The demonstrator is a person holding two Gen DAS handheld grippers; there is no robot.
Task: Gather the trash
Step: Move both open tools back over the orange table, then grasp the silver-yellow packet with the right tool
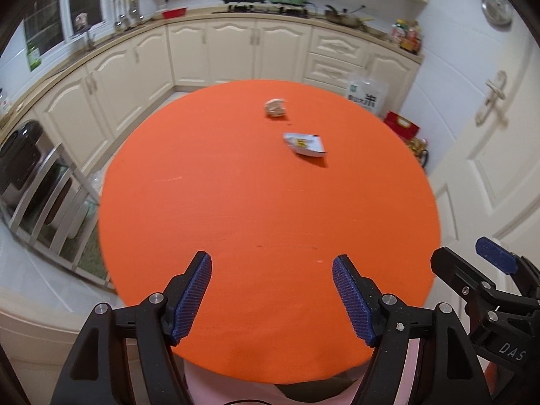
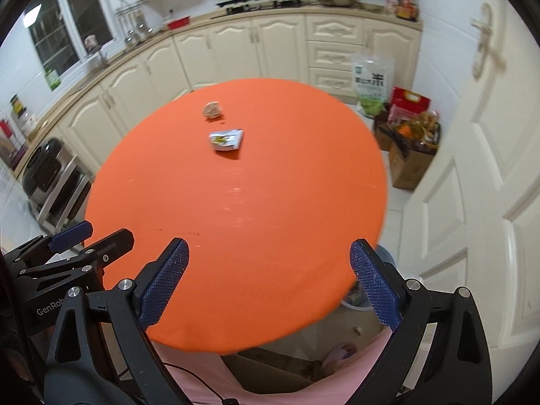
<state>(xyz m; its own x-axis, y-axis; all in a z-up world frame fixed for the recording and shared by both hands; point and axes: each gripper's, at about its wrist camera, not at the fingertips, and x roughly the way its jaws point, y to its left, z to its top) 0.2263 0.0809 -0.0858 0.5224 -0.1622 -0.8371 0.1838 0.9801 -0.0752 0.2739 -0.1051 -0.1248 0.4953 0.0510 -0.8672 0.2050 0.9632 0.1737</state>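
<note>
- Both grippers hang over the near rim of the round orange tabletop (image 1: 236, 202), tilted down, nothing between either pair of fingers.
- Left gripper (image 1: 271, 298): fingers spread moderately wide, empty. Right gripper (image 2: 270, 283): fingers spread wider, also empty.
- The trash sits far across the tabletop, well apart from both. From the left gripper, the flattened wrapper (image 1: 305, 145) lies at about 12 to 1 o'clock, and the crumpled paper ball (image 1: 275, 108) sits just beyond it at 12.
- From the right gripper the same pair falls at about 11 o'clock: wrapper (image 2: 226, 139) nearer, ball (image 2: 212, 110) behind it.
- Neither hand is clearly closer; my call is the wrapper comes first, being the nearer piece.
- The wrapper's long axis runs roughly 9 to 3 across both views, so fingers would have to pinch it across the short way, front to back.
- The wrapper looks white with yellow print and a dark edge, crushed, one side lifted slightly off the surface, which probably gives a finger somewhere to bite. The ball is pale beige and tightly scrunched.
- A few tiny crumbs lie between the two pieces.
</note>
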